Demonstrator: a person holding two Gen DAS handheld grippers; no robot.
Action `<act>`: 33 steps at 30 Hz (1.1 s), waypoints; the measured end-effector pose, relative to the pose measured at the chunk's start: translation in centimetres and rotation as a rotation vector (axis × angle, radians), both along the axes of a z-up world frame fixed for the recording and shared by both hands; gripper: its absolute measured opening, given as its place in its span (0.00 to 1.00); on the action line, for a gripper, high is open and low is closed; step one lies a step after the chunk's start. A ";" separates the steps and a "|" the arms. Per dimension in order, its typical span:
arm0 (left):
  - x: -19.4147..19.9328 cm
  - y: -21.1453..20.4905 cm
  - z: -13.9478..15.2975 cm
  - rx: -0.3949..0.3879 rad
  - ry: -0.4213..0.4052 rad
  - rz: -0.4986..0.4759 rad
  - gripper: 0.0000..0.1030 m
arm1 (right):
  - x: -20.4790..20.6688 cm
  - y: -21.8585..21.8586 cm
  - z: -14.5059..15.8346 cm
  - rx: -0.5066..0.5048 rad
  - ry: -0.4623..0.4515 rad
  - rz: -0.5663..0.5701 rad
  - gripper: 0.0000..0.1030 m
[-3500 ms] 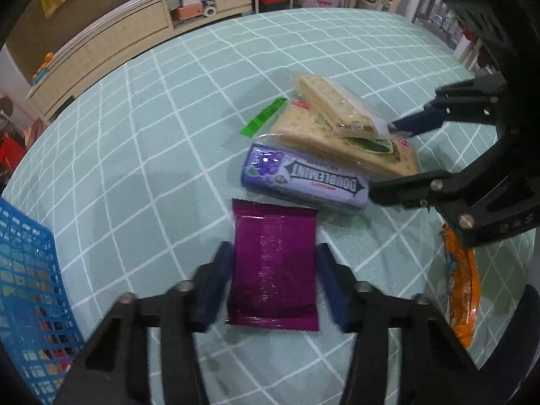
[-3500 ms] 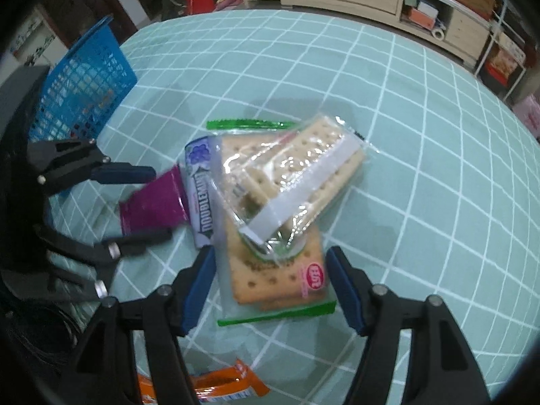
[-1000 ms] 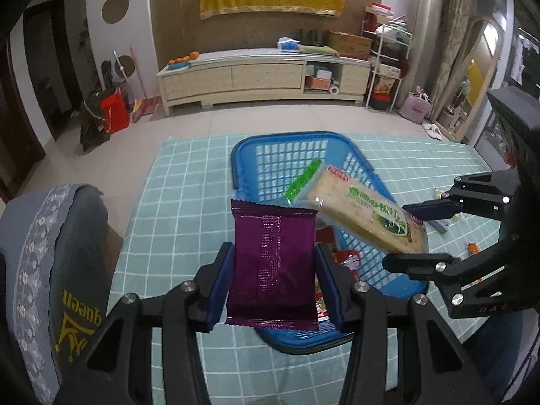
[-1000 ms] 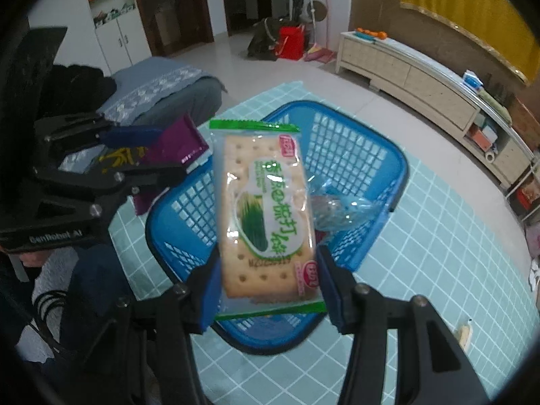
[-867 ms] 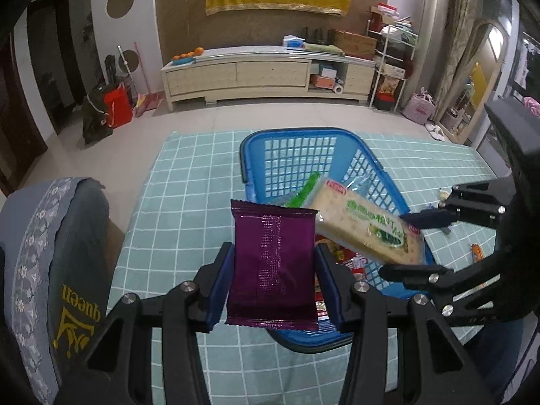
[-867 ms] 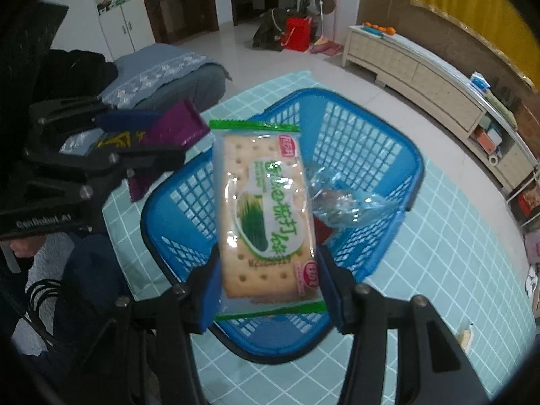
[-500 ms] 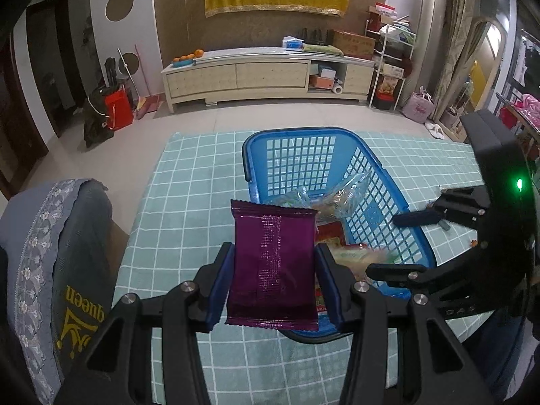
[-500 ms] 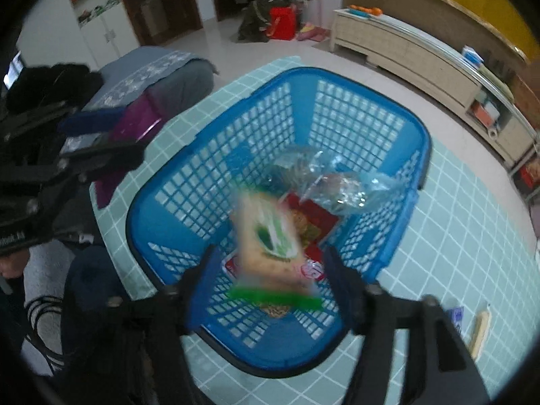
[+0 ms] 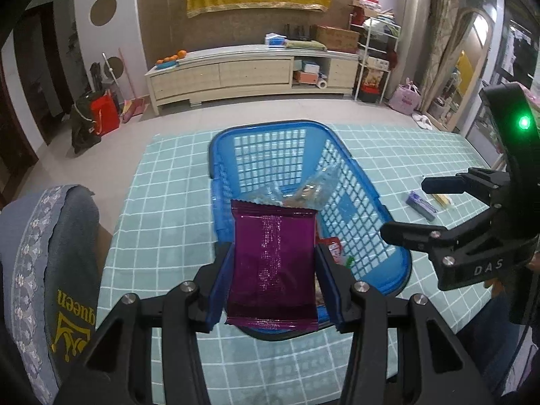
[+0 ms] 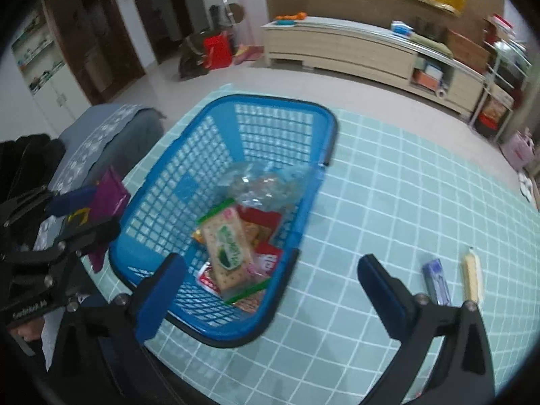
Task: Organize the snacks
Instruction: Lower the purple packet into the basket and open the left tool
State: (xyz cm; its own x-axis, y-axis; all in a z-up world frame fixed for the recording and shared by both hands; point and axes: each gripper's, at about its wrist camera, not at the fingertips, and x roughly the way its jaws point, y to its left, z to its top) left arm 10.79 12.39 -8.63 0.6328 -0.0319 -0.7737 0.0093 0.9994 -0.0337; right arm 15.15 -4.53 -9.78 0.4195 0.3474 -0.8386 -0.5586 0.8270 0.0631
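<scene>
My left gripper point(image 9: 275, 281) is shut on a purple snack packet point(image 9: 272, 263) and holds it above the near rim of the blue basket point(image 9: 222, 155). My right gripper point(image 10: 270, 290) is open and empty above the basket's point(image 10: 334, 128) near right rim. A green-labelled cracker pack point(image 10: 229, 246) lies in the basket on red packets, next to a clear plastic bag point(image 10: 263, 182). The left gripper and purple packet point(image 10: 109, 195) show at the left of the right wrist view. The right gripper point(image 9: 411, 207) shows at the right of the left wrist view.
A purple gum pack point(image 10: 437, 281) and a cream stick snack point(image 10: 472, 276) lie on the teal checked tablecloth point(image 10: 405, 202) right of the basket. A grey chair back point(image 9: 47, 253) stands at the table's left edge.
My right gripper opened and let the cracker pack fall into the basket, then drew back to the right. My left gripper still holds the purple packet over the basket.
</scene>
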 end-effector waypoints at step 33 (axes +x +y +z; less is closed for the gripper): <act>5.1 -5.7 -2.7 0.025 0.057 -0.100 0.76 | 1.2 -7.2 -0.5 0.022 -0.065 -0.230 1.00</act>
